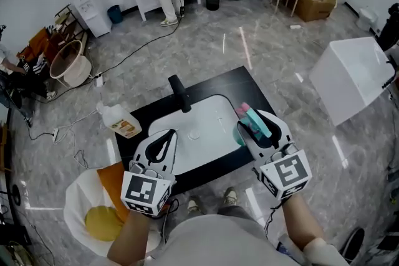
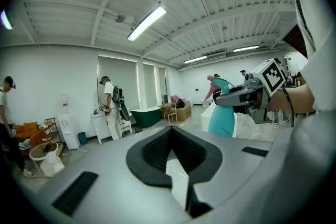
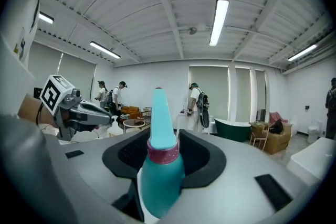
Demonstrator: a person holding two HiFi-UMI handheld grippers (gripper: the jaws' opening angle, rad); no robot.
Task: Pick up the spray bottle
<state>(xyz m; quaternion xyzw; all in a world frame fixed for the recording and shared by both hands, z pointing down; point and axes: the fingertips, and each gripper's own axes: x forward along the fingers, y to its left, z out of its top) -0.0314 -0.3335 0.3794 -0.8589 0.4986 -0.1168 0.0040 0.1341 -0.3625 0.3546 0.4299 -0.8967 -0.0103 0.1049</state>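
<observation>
Right fingers (image 3: 202, 160) | clamp spray bottle (image 3: 161, 178) | nozzle end pointing past fingertips

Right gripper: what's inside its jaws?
Teal spray bottle, pink collar, clamped between the right gripper's pads. In its view the housing covers the bottle's bottom.

Head view: spray bottle (image 1: 249, 115) body mostly hid behind my right gripper (image 1: 255, 126); only the top showed. Right gripper view: bottle base hid behind gripper body. Label on white bottle (image 1: 120, 121) too small to read. My forearms (image 1: 128, 237) cropped at btm edge.
</observation>
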